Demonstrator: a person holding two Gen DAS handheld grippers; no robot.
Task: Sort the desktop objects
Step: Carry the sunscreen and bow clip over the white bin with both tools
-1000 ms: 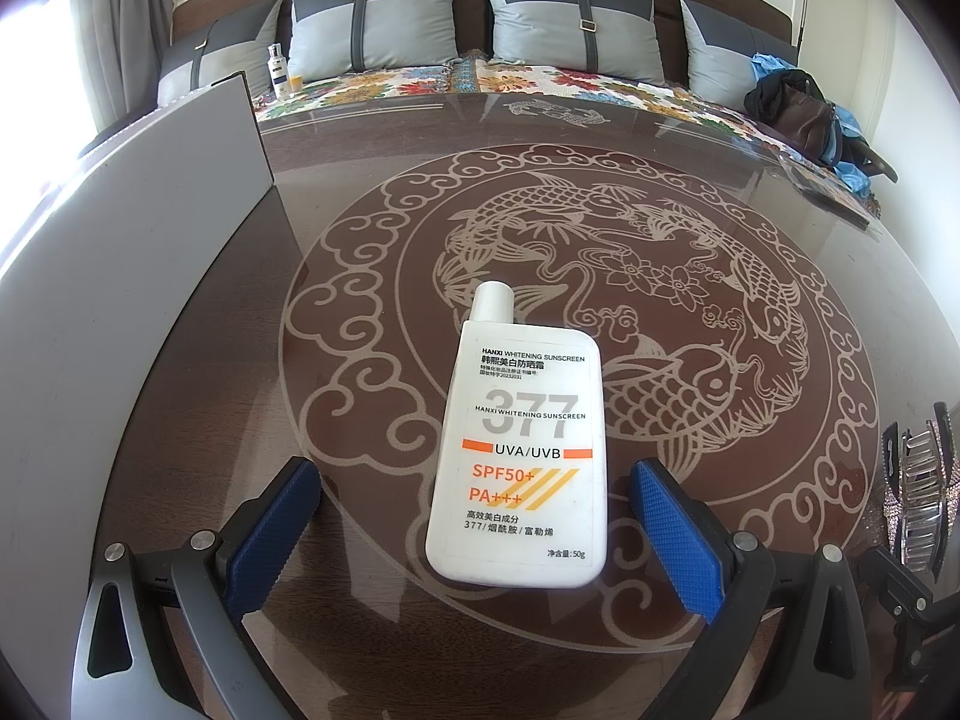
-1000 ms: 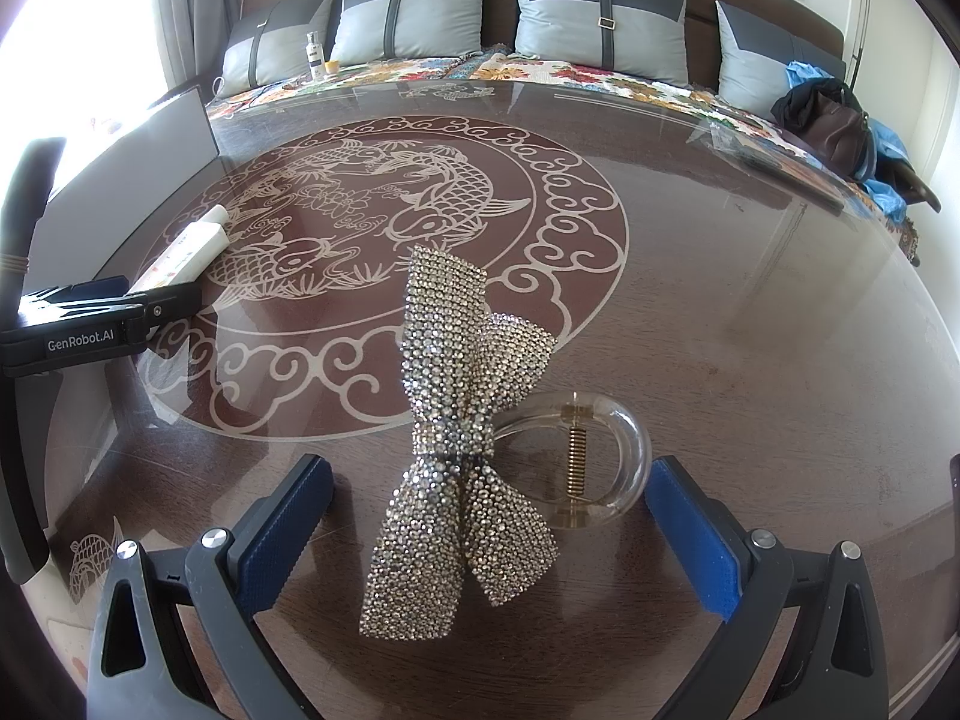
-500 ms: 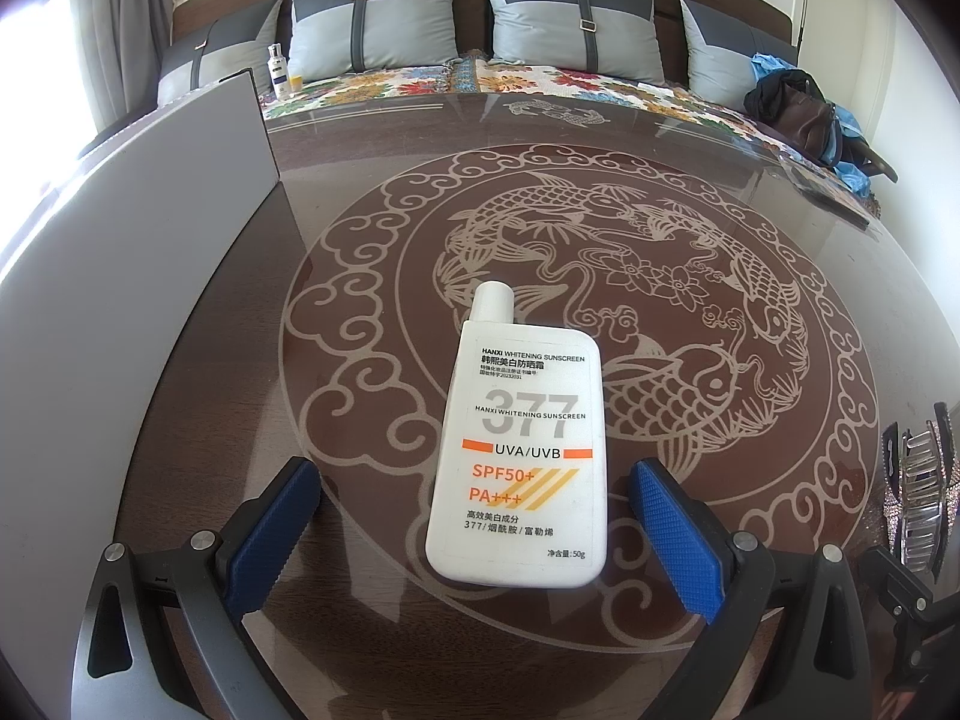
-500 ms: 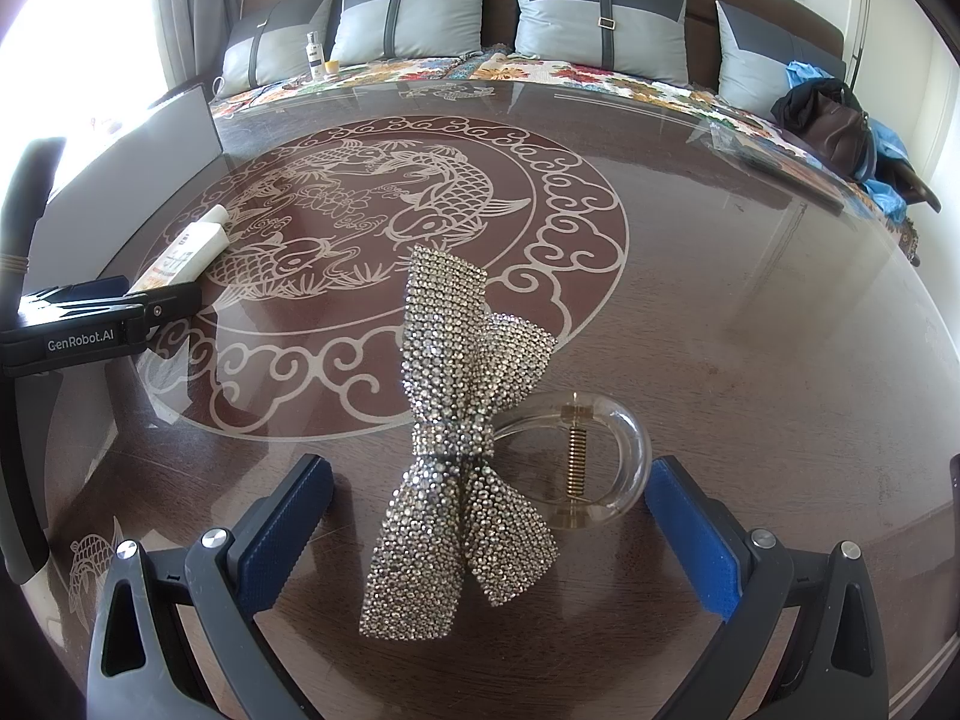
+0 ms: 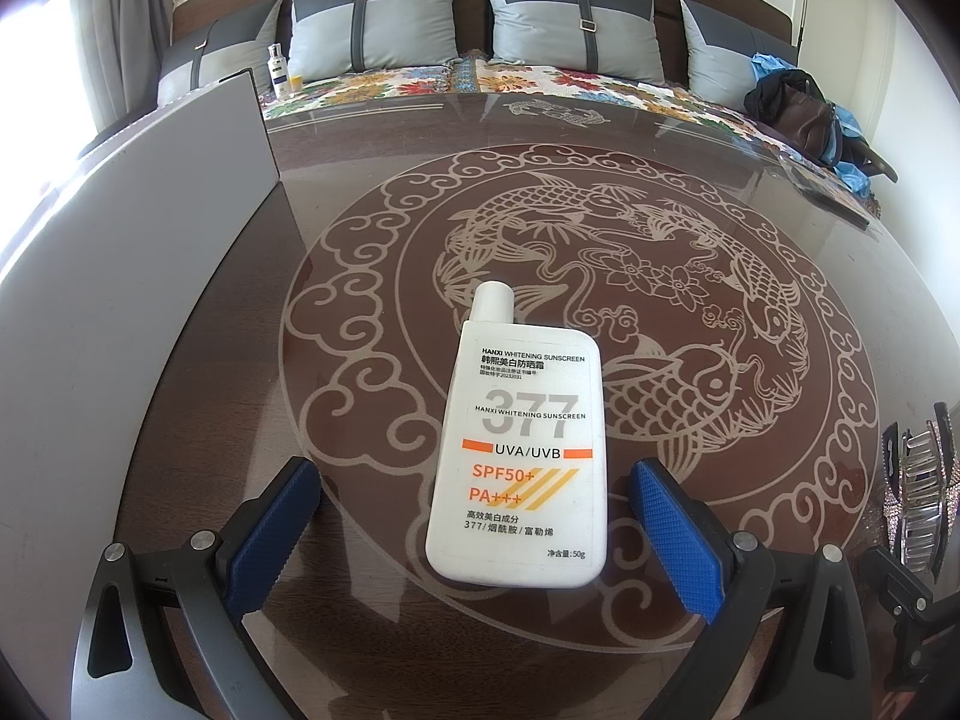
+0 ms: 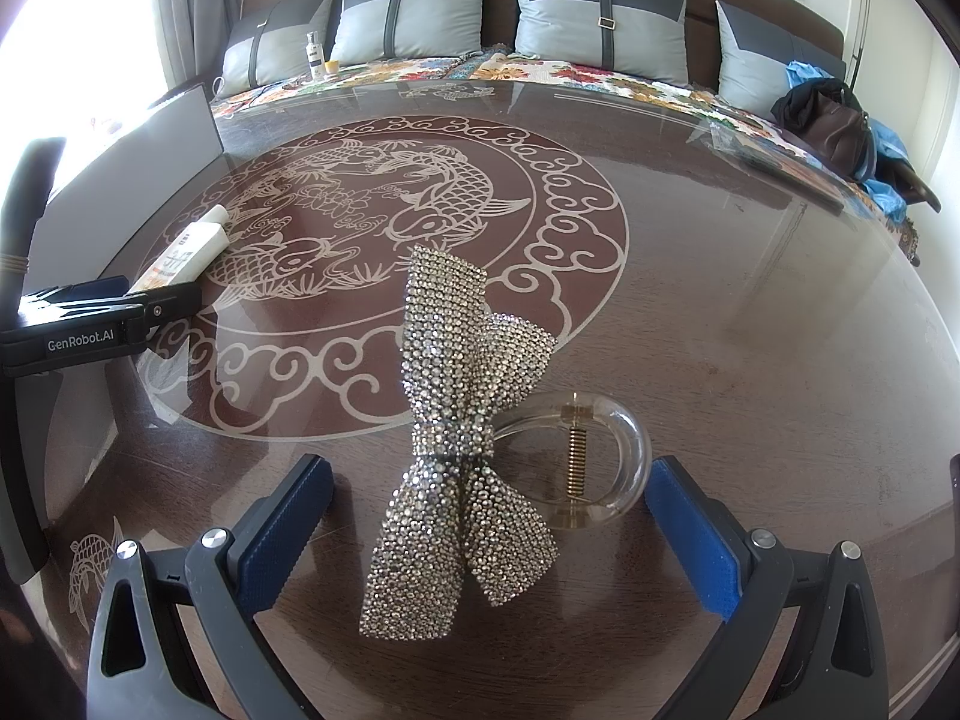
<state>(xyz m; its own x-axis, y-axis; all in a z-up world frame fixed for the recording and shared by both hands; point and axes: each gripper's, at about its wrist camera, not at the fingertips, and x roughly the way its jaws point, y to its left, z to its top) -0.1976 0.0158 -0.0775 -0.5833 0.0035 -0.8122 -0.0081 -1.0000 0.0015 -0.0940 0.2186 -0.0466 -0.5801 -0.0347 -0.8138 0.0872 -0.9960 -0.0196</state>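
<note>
A flat white sunscreen bottle (image 5: 521, 450) lies label up on the glass table, cap pointing away. My left gripper (image 5: 477, 510) is open, its blue pads on either side of the bottle's lower half without touching it. A rhinestone bow hair clip (image 6: 462, 450) with a clear plastic claw (image 6: 591, 468) lies in front of my right gripper (image 6: 489, 510), which stands open around it, pads apart from it. The right wrist view also shows the sunscreen bottle (image 6: 186, 252) and the left gripper's body (image 6: 102, 318) at far left. The hair clip (image 5: 918, 480) peeks in at the left wrist view's right edge.
A grey panel (image 5: 120, 252) stands along the table's left side. The round glass table (image 6: 750, 276) carries a fish and cloud pattern. Behind it are a bench with grey cushions (image 5: 564, 18), a small bottle (image 5: 277, 69) and a dark bag (image 6: 834, 120).
</note>
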